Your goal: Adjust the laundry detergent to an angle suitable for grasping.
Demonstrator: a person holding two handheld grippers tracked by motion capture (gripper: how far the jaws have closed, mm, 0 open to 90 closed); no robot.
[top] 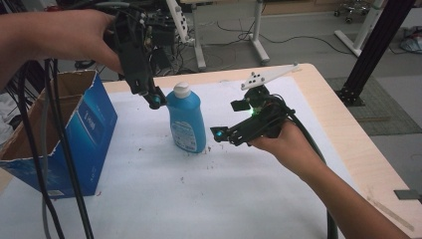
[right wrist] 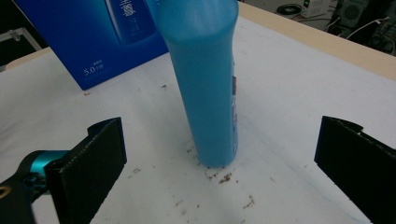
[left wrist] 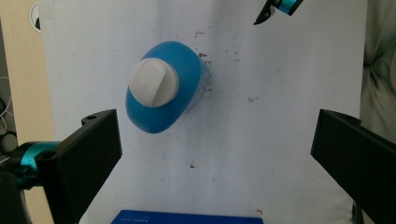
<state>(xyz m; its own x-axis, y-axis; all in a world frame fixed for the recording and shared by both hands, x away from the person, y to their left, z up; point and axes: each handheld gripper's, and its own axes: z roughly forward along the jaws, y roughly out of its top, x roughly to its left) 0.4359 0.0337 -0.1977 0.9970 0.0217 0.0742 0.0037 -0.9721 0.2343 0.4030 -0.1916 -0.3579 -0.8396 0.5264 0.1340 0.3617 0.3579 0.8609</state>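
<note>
- The blue bottle (top: 186,122) stands upright on the white sheet that covers the desk (top: 343,144), near its middle, with its white cap (top: 182,90) shut on top. An open blue carton (top: 74,134) stands well to its left.
- The left gripper (top: 152,97) hangs just above and to the left of the bottle's shoulder, fingers (left wrist: 88,154) released and spread wide; in the left gripper view the cap (left wrist: 153,83) sits off to the left of the gap, not centred.
- The right gripper (top: 234,119) is held low at the bottle's right side, just beside it and not touching, fingers (right wrist: 91,158) likewise released; in the right gripper view the bottle (right wrist: 205,88) stands between them but farther out.
- Risk, as I judge it: the bottle is tall on a narrow foot, so one finger arriving before the other would likely push it over or skid it across the sheet.
- A descent from the left gripper's present off-centre line could clip the cap's edge and tip the bottle toward the right gripper.
- If both grippers close in together, they may knock each other at the bottle's neck.
- Small brown crumbs (right wrist: 224,177) lie around the bottle's base; they could let it slide a little.
- Writing: the carton (right wrist: 107,42) carries white print reading "5.0" with characters too small to make out, and larger white characters above. The bottle's label (top: 184,132) is too blurred to read.
</note>
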